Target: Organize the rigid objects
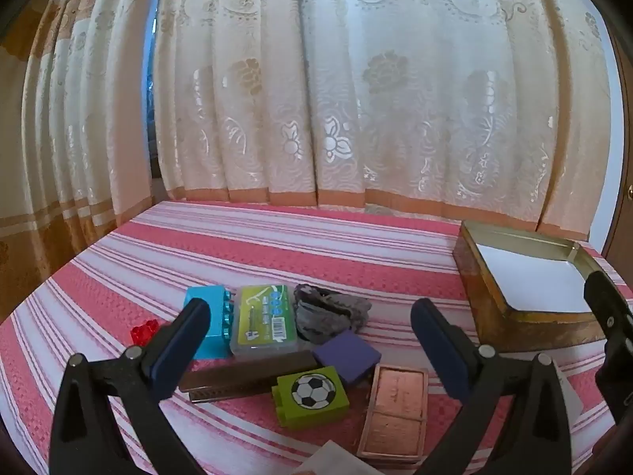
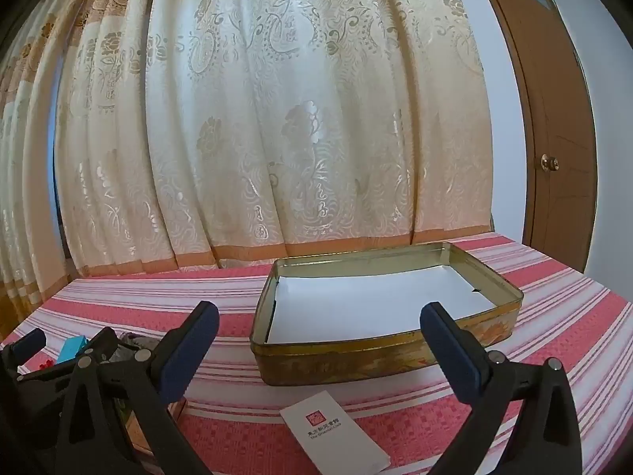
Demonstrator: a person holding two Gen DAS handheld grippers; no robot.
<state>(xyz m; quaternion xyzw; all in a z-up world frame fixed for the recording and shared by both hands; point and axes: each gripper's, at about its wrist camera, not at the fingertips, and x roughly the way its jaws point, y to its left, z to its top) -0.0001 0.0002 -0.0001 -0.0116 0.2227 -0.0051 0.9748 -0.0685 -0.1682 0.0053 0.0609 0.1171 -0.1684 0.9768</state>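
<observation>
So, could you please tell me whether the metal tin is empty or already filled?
Empty: the tin shows only its white liner inside.

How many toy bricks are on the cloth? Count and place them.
3: red brick leftmost, blue brick right of it, green football brick in front, centre. Others may be hidden.

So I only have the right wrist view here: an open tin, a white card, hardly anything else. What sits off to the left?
Observer: A cluster of items; nearest the left gripper is a green block with a football print.
Operator: Anything soft among them?
Observer: Yes, a grey fuzzy cloth behind a purple square block.
Operator: Is the left gripper holding something?
Observer: No, its jaws are wide open with nothing pressed between them.
</observation>
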